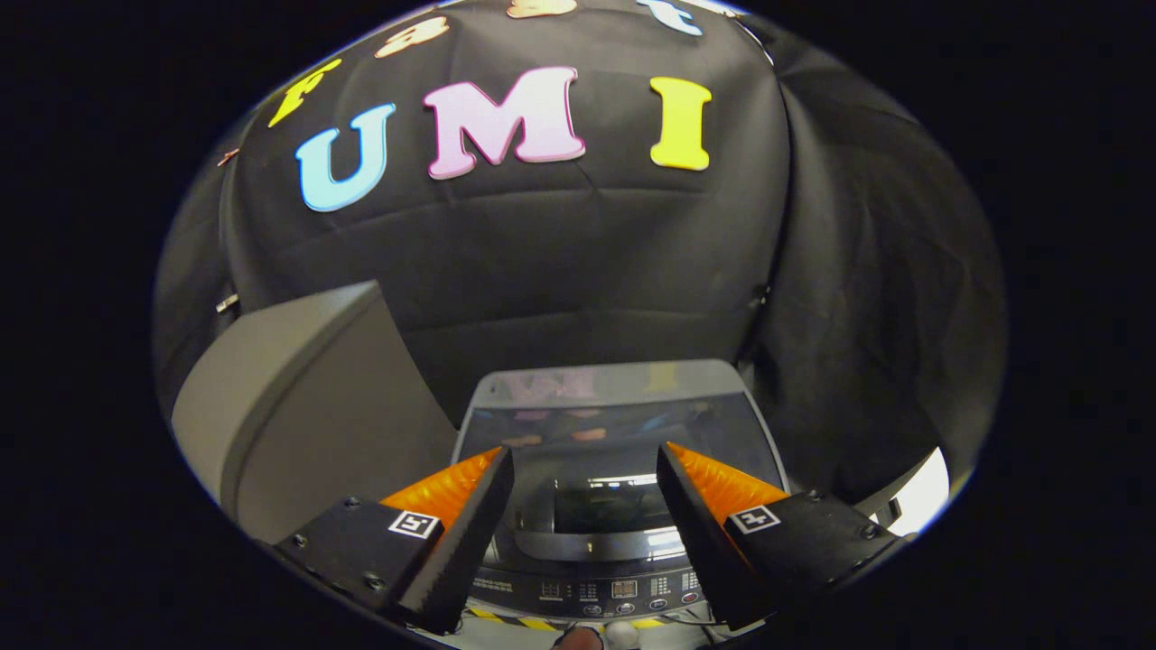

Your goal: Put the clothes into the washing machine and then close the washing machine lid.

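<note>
The tool [585, 469] hangs with its fingers apart and empty above the washing machine [614, 506], whose lid [623, 424] lies shut at lower centre; a grey box [298, 406] stands at lower left.

I see little here that I can read. On the washing machine [596, 451], the control panel [587, 594] along its front edge carries rows of small printed markings and a small lit display, but all of it is too small and blurred for me to make out any word or number. Each finger of the gripper [585, 469] carries a small square black-and-white marker tag [414, 524], a coded pattern and not text. A yellow-and-black striped strip [533, 621] runs just below the panel, a hazard-style marking without lettering.
</note>
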Demonstrator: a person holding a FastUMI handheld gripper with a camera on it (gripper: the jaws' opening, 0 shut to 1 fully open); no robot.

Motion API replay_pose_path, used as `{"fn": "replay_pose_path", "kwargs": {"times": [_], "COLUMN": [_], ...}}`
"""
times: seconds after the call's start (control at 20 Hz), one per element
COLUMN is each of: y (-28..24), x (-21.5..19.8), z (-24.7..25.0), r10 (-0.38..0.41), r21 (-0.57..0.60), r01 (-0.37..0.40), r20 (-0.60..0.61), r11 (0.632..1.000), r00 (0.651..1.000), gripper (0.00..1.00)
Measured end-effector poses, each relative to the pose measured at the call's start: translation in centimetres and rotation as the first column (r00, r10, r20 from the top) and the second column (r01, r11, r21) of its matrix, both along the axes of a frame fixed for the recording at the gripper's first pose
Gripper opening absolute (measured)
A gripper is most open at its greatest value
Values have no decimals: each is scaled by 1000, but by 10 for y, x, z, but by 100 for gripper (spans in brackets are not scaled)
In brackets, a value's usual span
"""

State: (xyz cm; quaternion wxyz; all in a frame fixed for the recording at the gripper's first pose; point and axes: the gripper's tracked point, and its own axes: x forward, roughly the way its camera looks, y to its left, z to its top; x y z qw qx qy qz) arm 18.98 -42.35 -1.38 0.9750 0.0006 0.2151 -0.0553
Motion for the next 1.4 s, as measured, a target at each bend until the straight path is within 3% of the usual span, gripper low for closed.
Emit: {"fn": "replay_pose_path", "kwargs": {"times": [0.55, 0.95, 1.4], "y": [21, 53, 95], "x": [-19, -51, -84], "z": [84, 197, 252], "r10": [7, 17, 61], "r21": [15, -29, -77], "r01": [-9, -6, -26], "r20": [167, 387, 492], "r11": [1000, 1000, 997], "r00": [986, 922, 869], "gripper": [100, 100, 99]}}
